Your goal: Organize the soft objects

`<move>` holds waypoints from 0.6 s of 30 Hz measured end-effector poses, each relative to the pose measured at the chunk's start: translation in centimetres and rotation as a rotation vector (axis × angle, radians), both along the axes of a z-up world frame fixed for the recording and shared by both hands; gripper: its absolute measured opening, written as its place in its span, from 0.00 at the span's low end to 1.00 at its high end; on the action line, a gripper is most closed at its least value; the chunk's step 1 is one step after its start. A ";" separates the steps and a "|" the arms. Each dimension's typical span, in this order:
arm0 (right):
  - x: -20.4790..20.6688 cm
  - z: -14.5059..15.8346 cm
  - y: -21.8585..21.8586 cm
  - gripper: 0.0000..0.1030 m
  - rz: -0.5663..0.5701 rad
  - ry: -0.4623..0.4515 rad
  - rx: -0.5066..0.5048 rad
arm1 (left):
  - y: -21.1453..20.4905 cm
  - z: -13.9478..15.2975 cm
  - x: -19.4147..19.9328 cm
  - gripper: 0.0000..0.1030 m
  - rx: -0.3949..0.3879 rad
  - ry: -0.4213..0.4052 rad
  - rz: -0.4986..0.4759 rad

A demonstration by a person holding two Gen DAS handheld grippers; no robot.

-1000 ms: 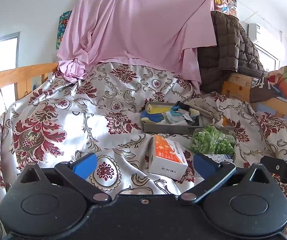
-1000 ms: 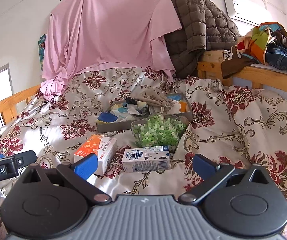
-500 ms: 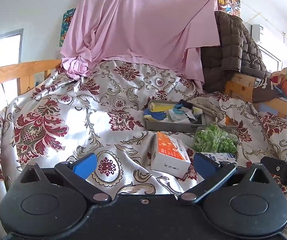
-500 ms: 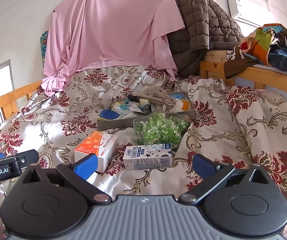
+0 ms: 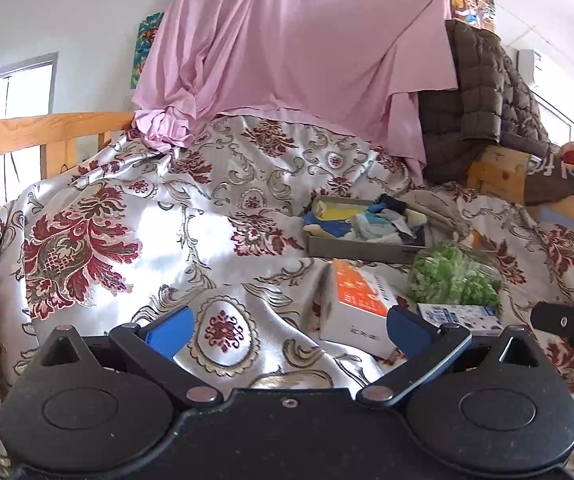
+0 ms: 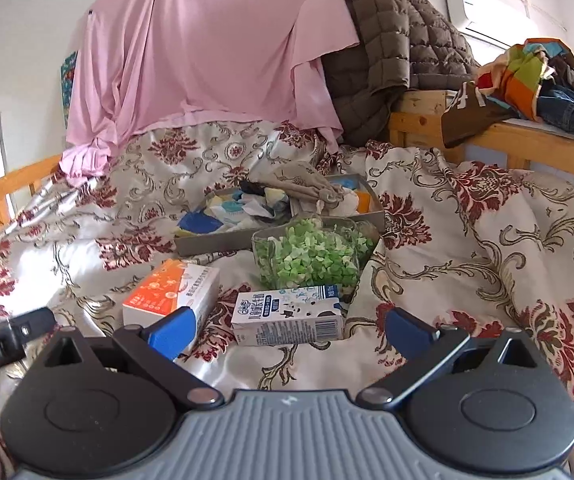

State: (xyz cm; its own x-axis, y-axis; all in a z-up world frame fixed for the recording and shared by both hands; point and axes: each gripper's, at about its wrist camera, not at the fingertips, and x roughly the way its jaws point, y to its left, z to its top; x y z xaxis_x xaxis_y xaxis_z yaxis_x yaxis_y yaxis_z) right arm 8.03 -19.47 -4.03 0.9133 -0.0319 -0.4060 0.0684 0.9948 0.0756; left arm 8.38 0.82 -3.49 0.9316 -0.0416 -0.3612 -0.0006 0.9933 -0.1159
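From the left wrist view, the left claw [image 5: 289, 330] is wide open and holds nothing. It hangs over the flowery bed cover [image 5: 127, 248]. Ahead and to the right is a gray tray [image 5: 361, 246] full of small soft cloths [image 5: 363, 220]. Nearer, the orange box [image 5: 357, 306] lies just beside the clear bag of green bits [image 5: 453, 278] and a small milk carton [image 5: 461, 316].

From the right wrist view, the right claw [image 6: 291, 330] is wide open too, with nothing in it. The milk carton [image 6: 289, 316] lies right in front of it, touching the bag of green bits [image 6: 313, 256]. The orange box [image 6: 171, 292] is to the left. The tray [image 6: 223, 240] sits behind, with a beige cloth [image 6: 307, 188] draped over its middle.

I think the sorting is only at its start. Next, one claw should reach to the tray, come down over one soft cloth, and close gently.
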 end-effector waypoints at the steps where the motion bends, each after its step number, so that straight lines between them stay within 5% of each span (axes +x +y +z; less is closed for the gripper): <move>1: 0.3 -0.1 0.2 1.00 0.004 0.006 -0.006 | 0.2 -0.1 0.3 0.99 -0.008 0.001 0.005; 18: 3.3 -1.6 -1.5 1.00 -0.062 0.032 0.059 | 0.0 -1.0 4.4 0.99 0.009 0.005 -0.039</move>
State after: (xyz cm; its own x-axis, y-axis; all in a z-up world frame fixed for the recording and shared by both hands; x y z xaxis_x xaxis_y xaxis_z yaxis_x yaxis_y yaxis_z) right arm 11.30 -20.98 -5.63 0.8970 -0.0636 -0.4375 0.1333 0.9824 0.1305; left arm 12.81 0.82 -4.44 0.9274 -0.0745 -0.3667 0.0375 0.9936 -0.1069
